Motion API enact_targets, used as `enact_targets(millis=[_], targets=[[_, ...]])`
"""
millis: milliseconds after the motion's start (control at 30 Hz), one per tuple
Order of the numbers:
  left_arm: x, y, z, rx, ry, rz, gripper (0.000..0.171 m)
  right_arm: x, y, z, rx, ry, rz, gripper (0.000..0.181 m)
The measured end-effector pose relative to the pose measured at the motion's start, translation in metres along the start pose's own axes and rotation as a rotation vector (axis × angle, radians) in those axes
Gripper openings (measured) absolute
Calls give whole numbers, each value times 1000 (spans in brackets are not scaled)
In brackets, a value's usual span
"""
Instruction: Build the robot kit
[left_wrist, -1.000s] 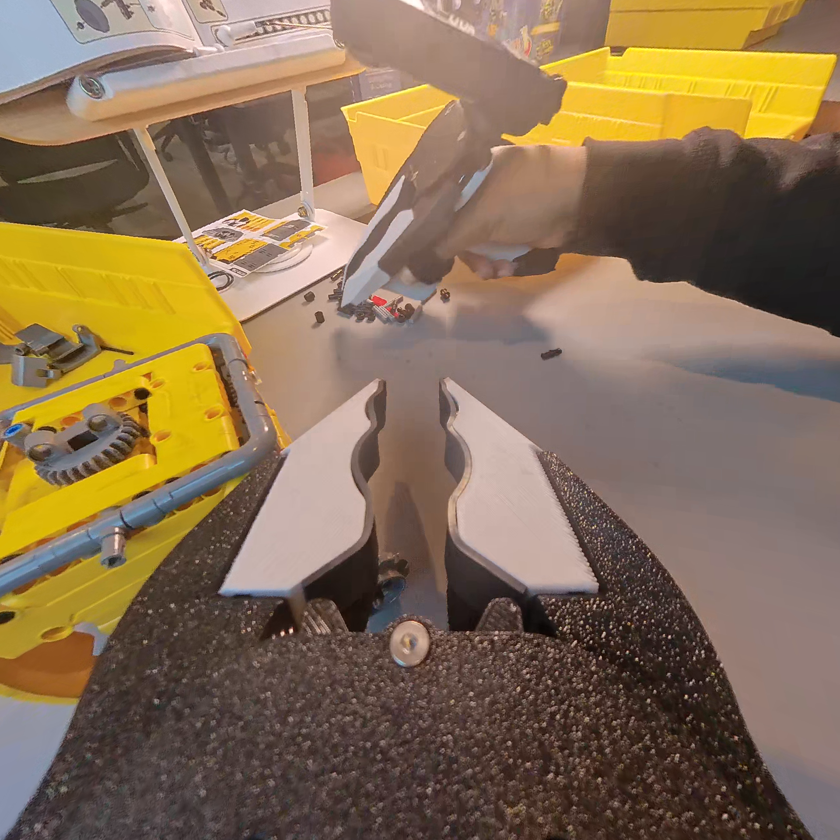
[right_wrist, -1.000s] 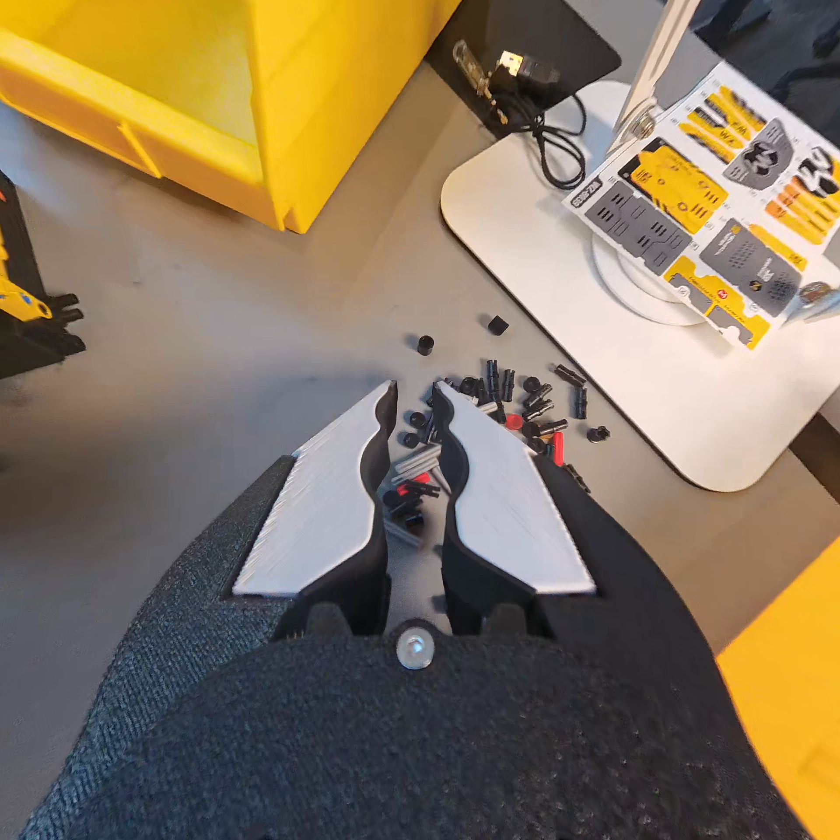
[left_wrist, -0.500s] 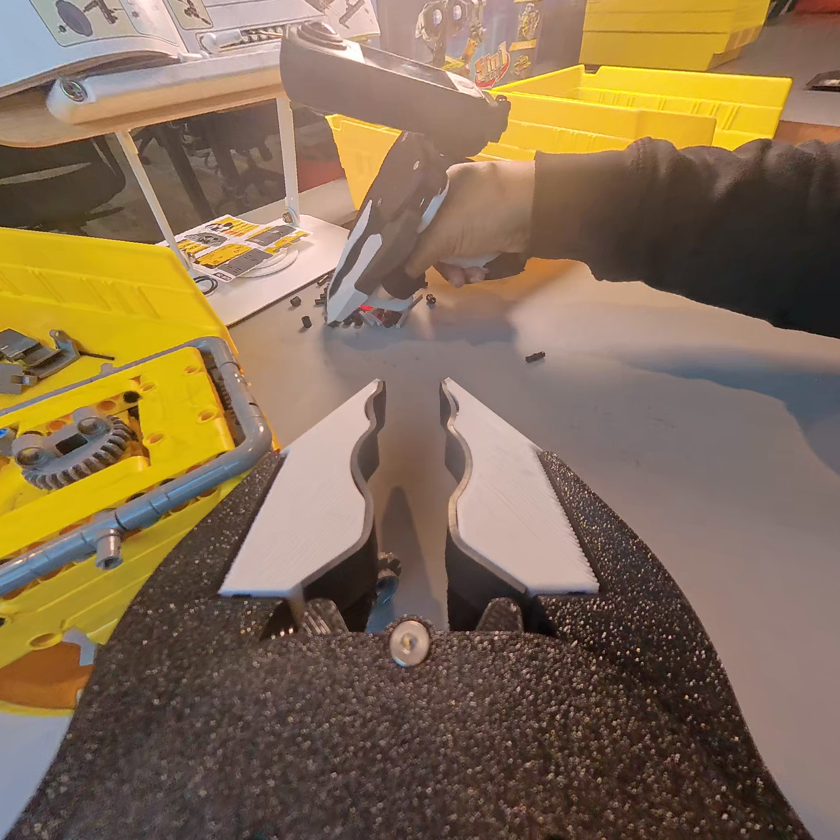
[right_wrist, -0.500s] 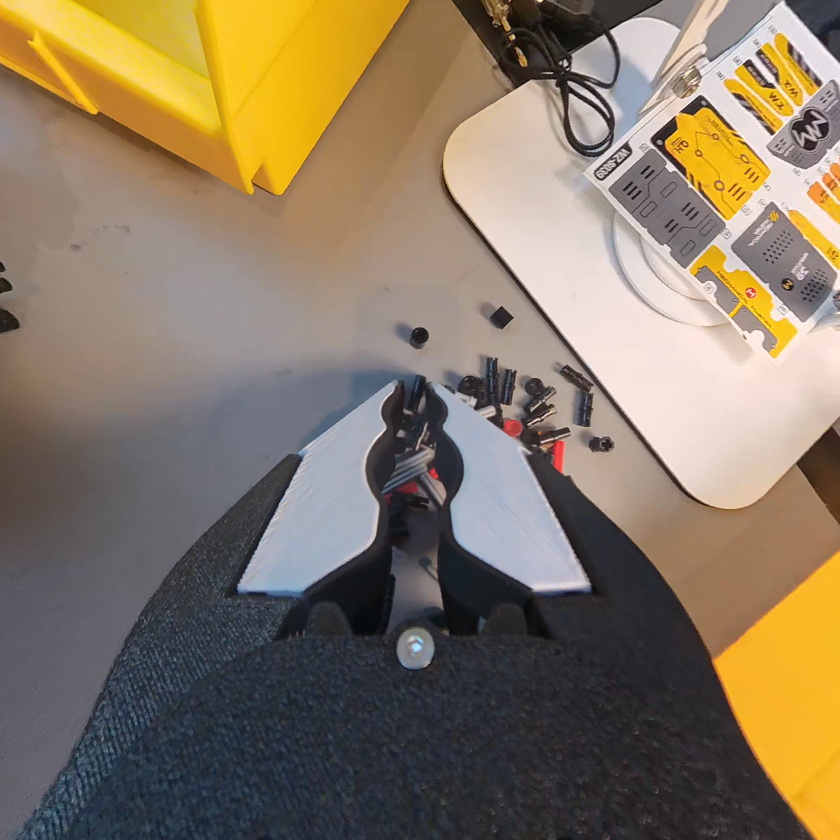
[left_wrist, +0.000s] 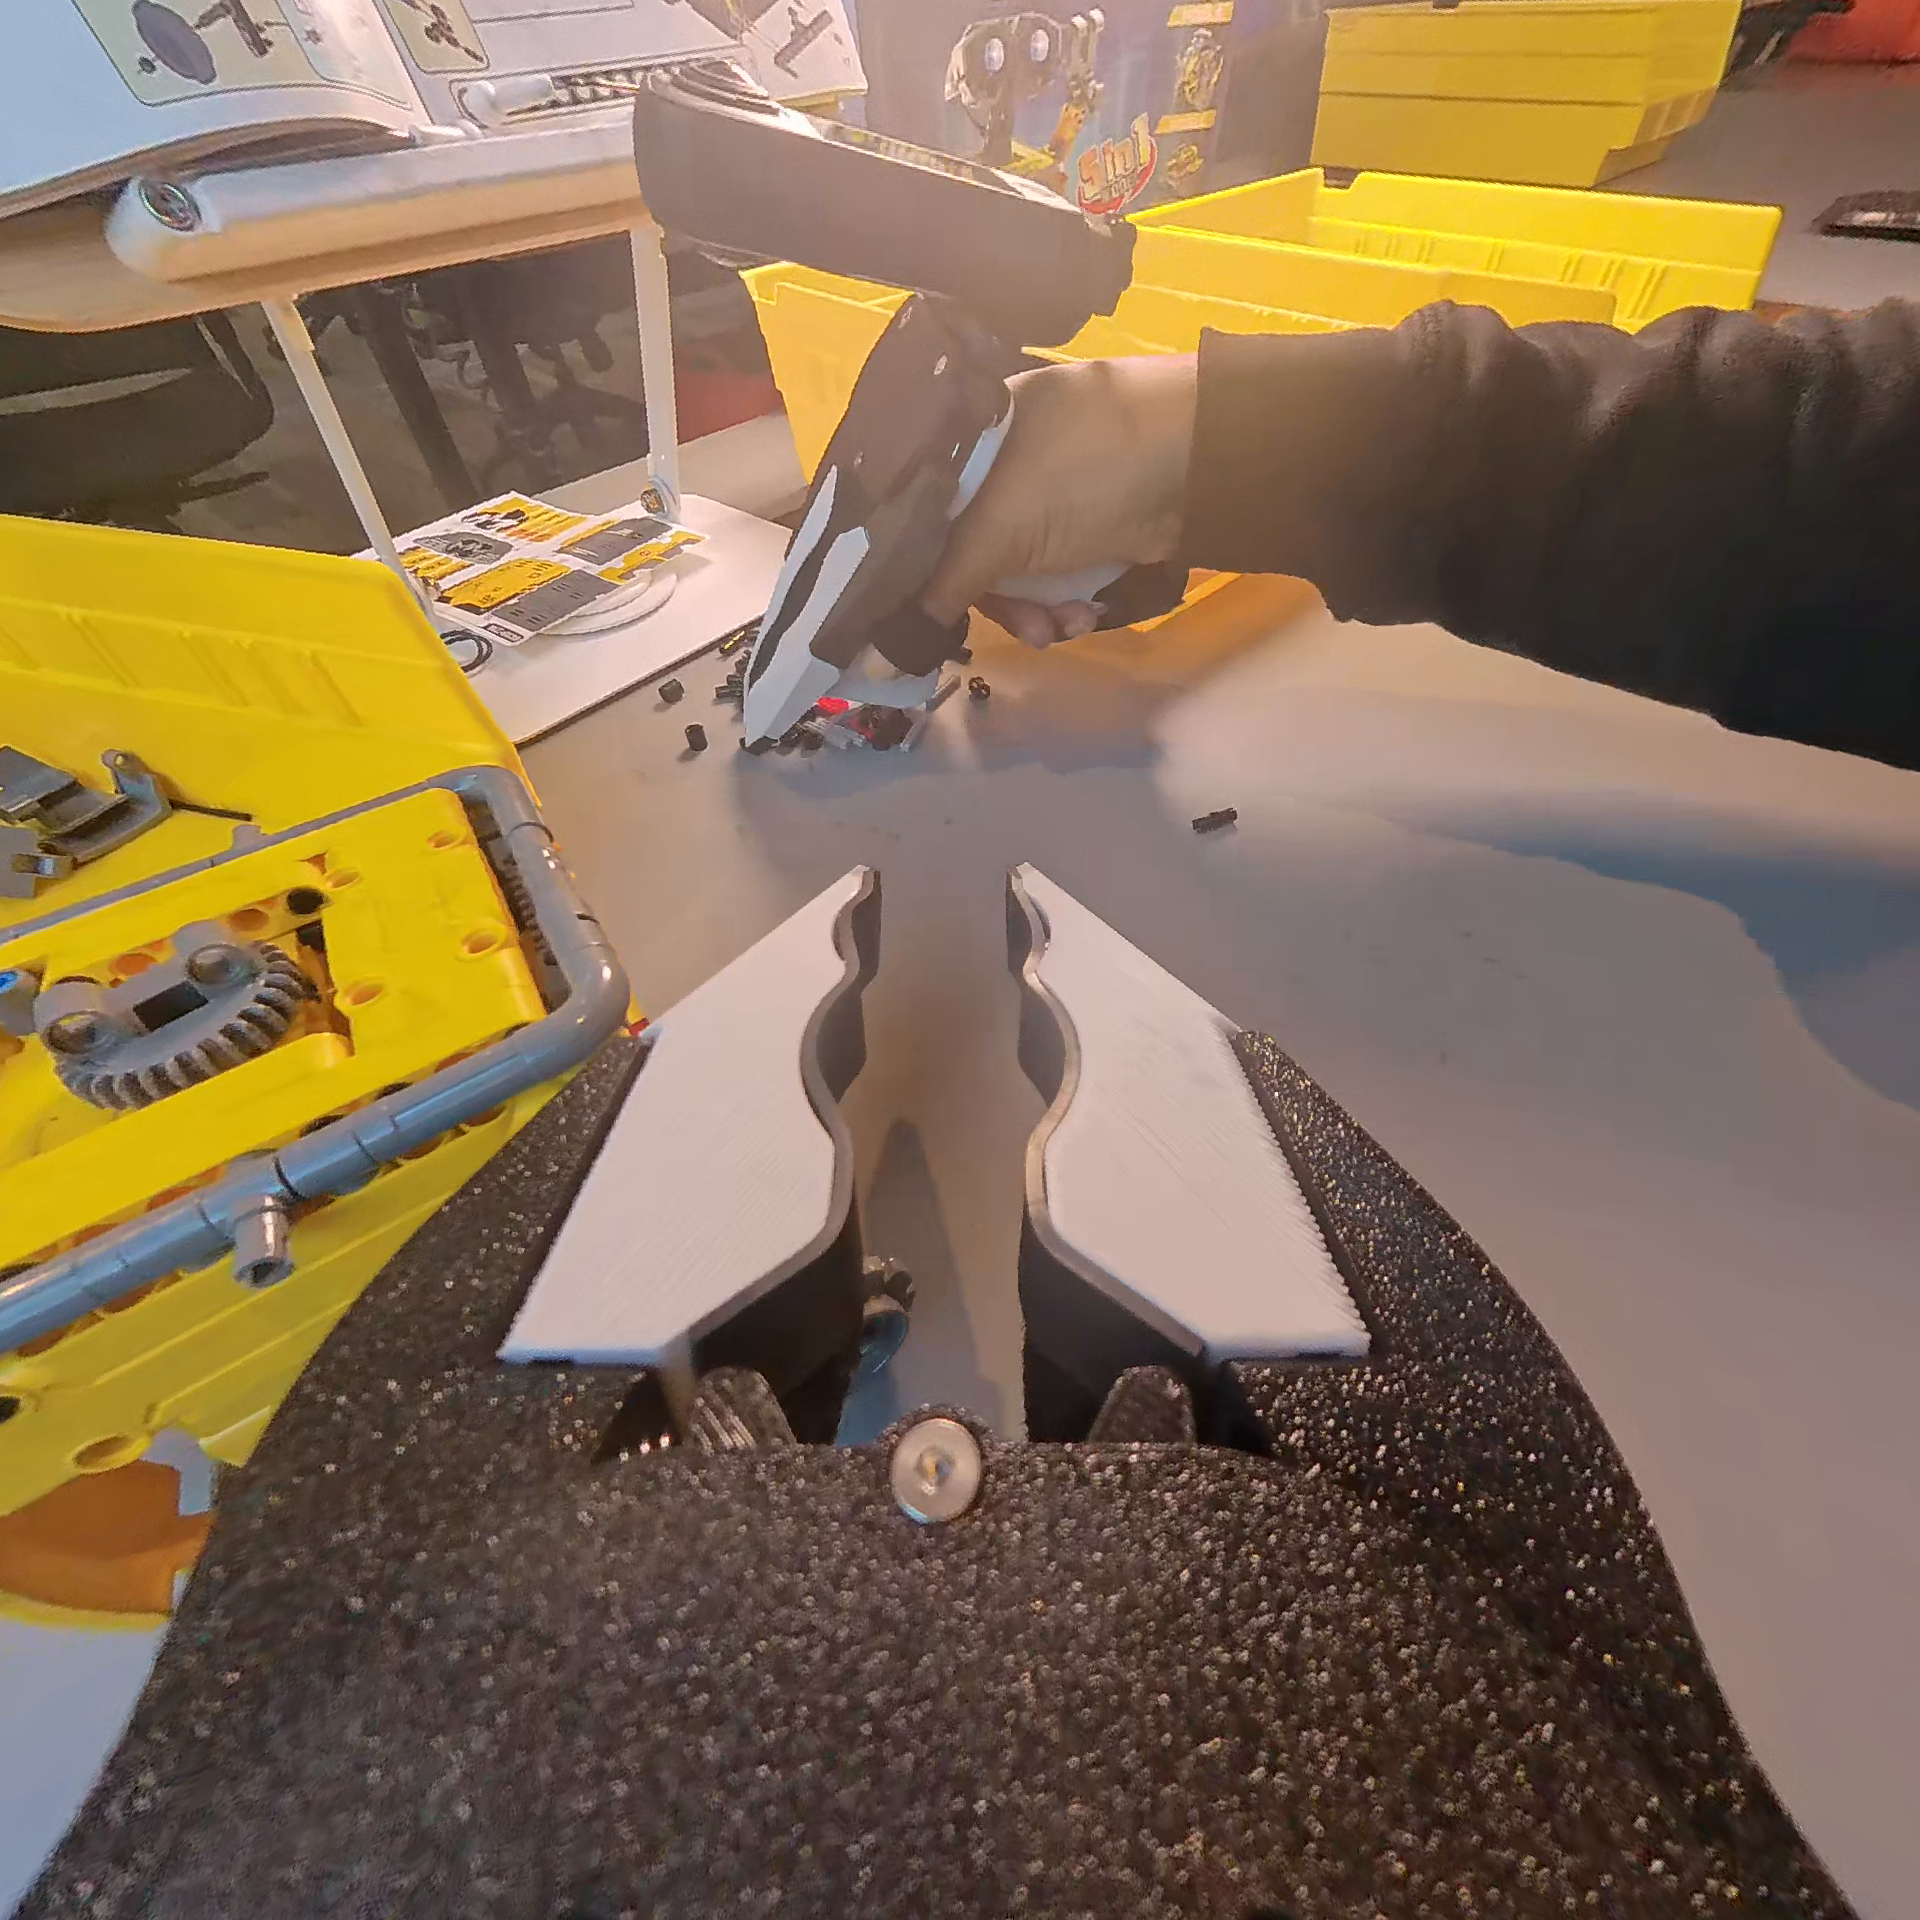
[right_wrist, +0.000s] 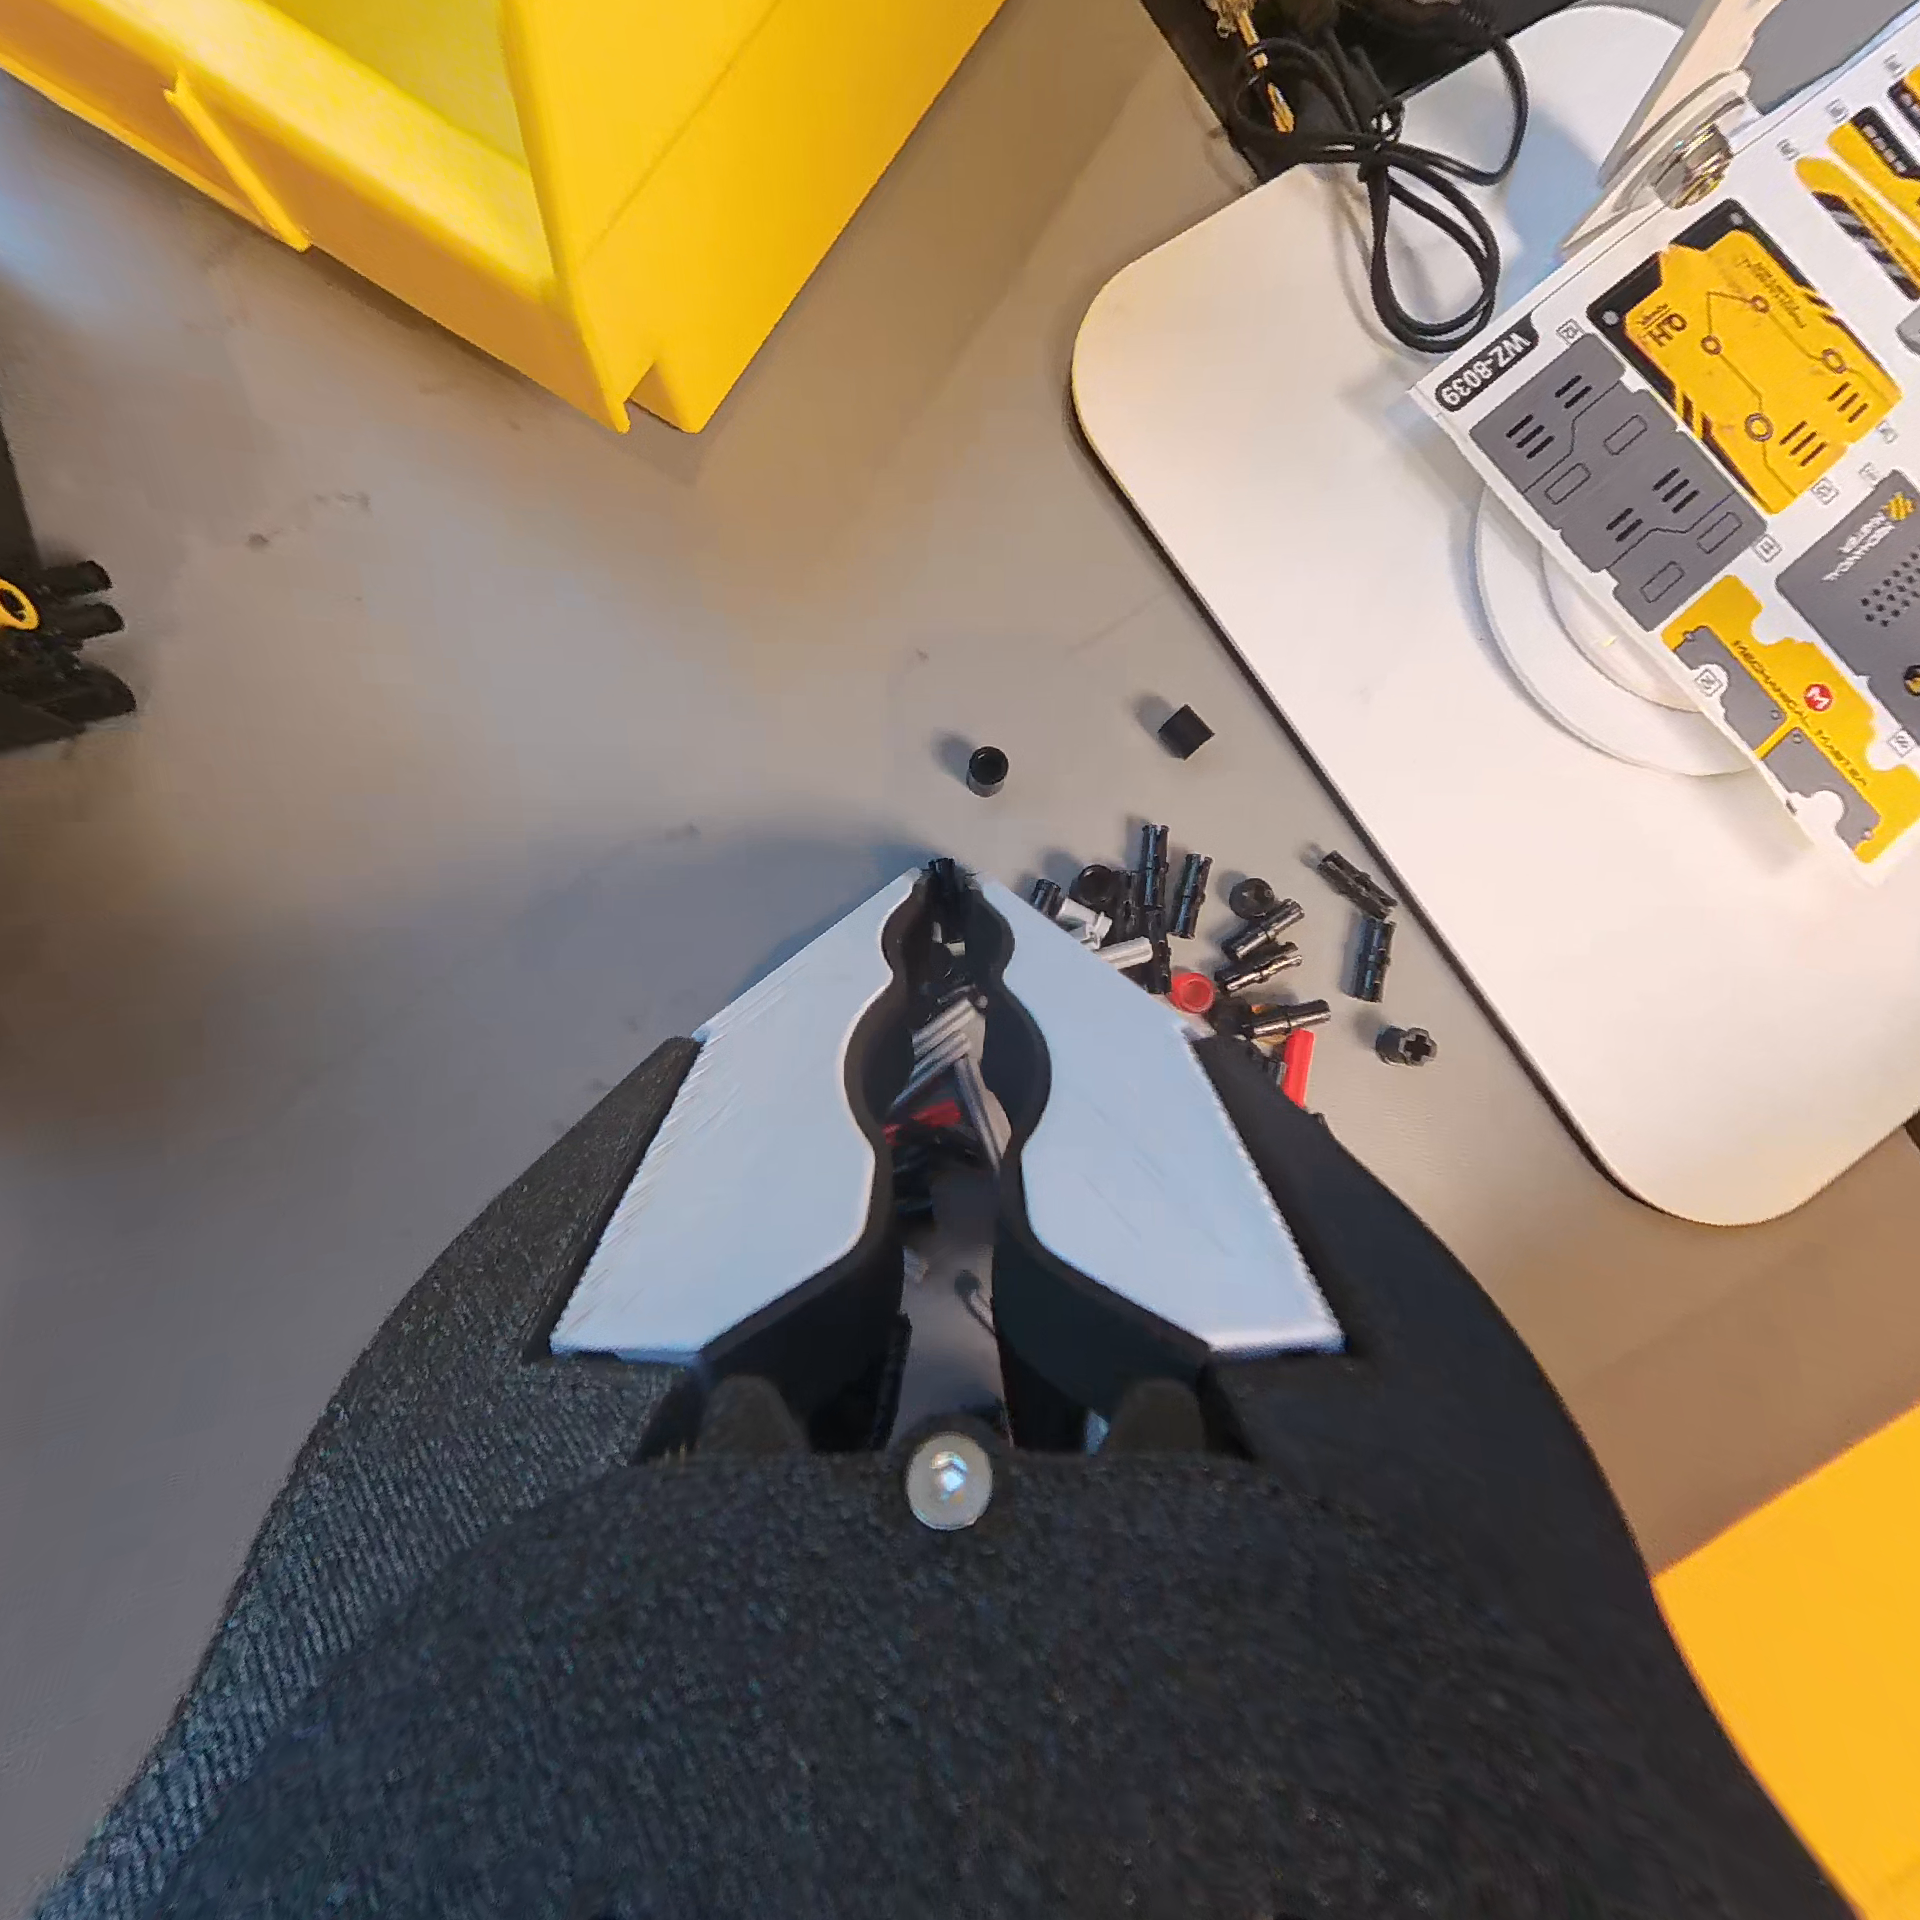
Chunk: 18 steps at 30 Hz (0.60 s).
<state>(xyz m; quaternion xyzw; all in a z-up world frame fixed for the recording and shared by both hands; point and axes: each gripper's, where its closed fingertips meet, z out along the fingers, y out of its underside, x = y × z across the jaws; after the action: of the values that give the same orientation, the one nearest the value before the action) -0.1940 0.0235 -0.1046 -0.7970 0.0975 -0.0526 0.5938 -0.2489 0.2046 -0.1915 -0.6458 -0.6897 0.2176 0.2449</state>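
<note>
A small black pin (right_wrist: 943, 883) is getting nipped at the very tips of the right gripper (right_wrist: 945, 896), whose fingers are now pressing together after standing apart over the scattered pins (right_wrist: 1226, 935), while the left gripper (left_wrist: 940, 894) is idling spread and empty beside the yellow model (left_wrist: 260, 997).

L gripper (left_wrist: 941, 896) hovers low, level, fingers apart w/ a clear gap, nothing between them. R gripper (right_wrist: 943, 881) points steeply down, tips pinched nearly together on a small black pin (right_wrist: 942, 885). R hand (left_wrist: 1070, 499) wraps its grip from behind; dark sleeve (left_wrist: 1558, 499) reaches in from the right.
</note>
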Motion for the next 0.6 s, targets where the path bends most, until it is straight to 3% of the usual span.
enact_targets(millis=[100,200,333,433,600], targets=[[0,1,0,-5,-1,-1,21,-21,-11,-16,88,-56,-38,5],[-1,2,1,-10,-3,-2,21,-58,-15,-56,210,-116,-77,5],[0,4,3,-23,2,-1,21,-88,43,-95,136,-107,-150,5],[2,6,5,-37,6,8,21,-96,88,-111,92,-122,-95,5],[1,9,7,-51,9,3,22,-88,114,-112,91,-106,-8,5]])
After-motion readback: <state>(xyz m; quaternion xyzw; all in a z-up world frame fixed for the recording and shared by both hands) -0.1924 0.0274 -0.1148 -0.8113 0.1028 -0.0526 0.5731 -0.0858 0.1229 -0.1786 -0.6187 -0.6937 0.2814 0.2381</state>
